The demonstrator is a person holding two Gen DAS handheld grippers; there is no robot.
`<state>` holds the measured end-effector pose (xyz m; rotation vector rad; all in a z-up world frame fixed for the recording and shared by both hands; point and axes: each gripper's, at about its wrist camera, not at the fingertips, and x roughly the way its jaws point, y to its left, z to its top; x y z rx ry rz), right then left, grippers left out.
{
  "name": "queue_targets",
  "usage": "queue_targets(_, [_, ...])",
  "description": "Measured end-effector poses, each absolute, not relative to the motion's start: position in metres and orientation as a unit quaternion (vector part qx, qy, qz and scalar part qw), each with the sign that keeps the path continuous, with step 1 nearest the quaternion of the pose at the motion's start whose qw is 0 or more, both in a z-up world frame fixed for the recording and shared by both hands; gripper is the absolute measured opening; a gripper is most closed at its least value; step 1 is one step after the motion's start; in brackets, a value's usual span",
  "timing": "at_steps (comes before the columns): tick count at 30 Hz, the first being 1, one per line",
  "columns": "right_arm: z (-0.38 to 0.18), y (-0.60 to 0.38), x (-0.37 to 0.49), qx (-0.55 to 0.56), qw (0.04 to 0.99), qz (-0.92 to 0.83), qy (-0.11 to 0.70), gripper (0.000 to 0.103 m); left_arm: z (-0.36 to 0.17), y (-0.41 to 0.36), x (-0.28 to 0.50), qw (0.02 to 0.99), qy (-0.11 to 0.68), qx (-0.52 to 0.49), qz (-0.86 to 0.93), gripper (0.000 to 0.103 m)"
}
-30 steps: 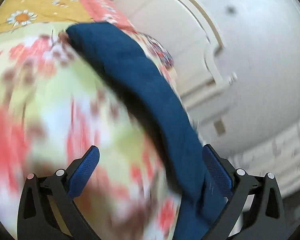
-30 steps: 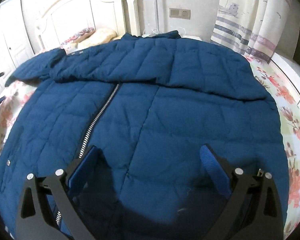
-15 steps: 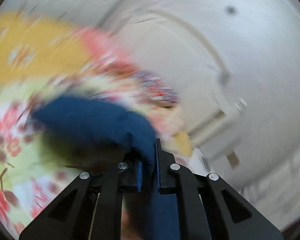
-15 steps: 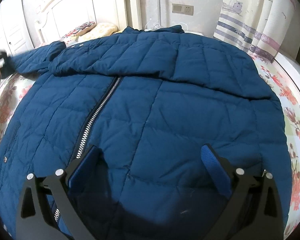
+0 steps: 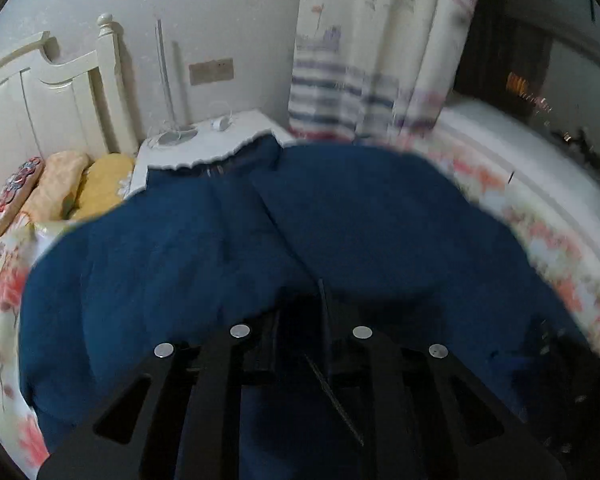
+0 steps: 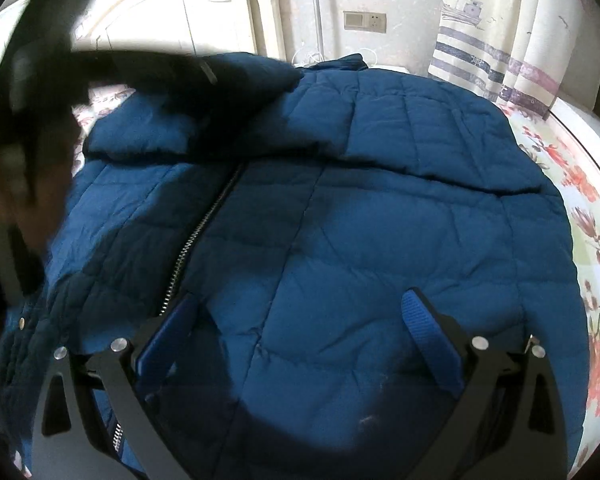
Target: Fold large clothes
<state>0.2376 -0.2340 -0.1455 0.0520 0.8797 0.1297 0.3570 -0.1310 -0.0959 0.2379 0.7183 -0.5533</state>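
Observation:
A dark blue quilted jacket lies spread on the bed, its zipper running down the front. My left gripper is shut on the jacket's sleeve; blue cloth is pinched between its closed jaws and bulges ahead of them over the jacket body. From the right wrist, the left gripper is a dark blurred shape at the upper left, with the sleeve stretched across the jacket's top. My right gripper stands open low over the jacket's lower part, with nothing pinched.
The floral bedsheet shows along the right edge. A white headboard and pillows lie at the far left. A white nightstand with a lamp base stands behind the jacket, beside a striped curtain.
My left gripper went from open around the sleeve to shut on it, then swung it across from the bed's side to above the jacket. The right gripper stayed put.

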Motion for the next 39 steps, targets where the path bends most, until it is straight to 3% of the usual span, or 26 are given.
queue_targets(2, [-0.145, -0.235, 0.237, 0.032, 0.902, 0.066, 0.425, 0.101, -0.096, -0.124, 0.343, 0.904, 0.327, 0.129, -0.243, 0.023])
queue_targets(5, [-0.146, -0.237, 0.238, 0.039, 0.902, 0.07, 0.425, 0.101, -0.074, -0.09, 0.31, 0.924, 0.283, 0.107, -0.232, 0.054])
queue_targets(6, [-0.146, -0.237, 0.237, 0.04, 0.902, 0.071, 0.425, 0.101, -0.064, -0.069, 0.305, 0.935, 0.256, 0.098, -0.224, 0.092])
queue_targets(7, [-0.146, -0.237, 0.237, 0.041, 0.902, 0.072, 0.424, 0.101, -0.055, -0.051, 0.287, 0.95, 0.214, 0.087, -0.209, 0.099])
queue_targets(8, [-0.146, -0.238, 0.237, 0.042, 0.902, 0.073, 0.424, 0.101, -0.048, -0.031, 0.271, 0.961, 0.184, 0.077, -0.189, 0.099])
queue_targets(10, [-0.146, -0.237, 0.237, 0.042, 0.902, 0.073, 0.423, 0.101, -0.051, -0.001, 0.262, 0.968, 0.197, 0.055, -0.142, 0.099])
queue_targets(17, [-0.144, -0.237, 0.235, 0.04, 0.904, 0.068, 0.42, 0.101, -0.101, 0.083, 0.282, 0.929, 0.356, -0.089, -0.039, 0.099])
queue_targets(23, [-0.144, -0.227, 0.236, 0.001, 0.904, 0.041, 0.425, 0.099, -0.139, 0.094, 0.284, 0.905, 0.415, -0.091, -0.019, 0.099])
queue_targets(33, [-0.095, -0.12, 0.277, -0.284, 0.9, 0.0, 0.332, 0.094, -0.144, 0.113, 0.281, 0.898, 0.414, -0.148, -0.031, 0.098])
queue_targets(39, [-0.111, -0.051, 0.34, -0.452, 0.837, -0.014, 0.307, 0.088, -0.145, 0.115, 0.282, 0.898, 0.412, -0.148, -0.037, 0.098])
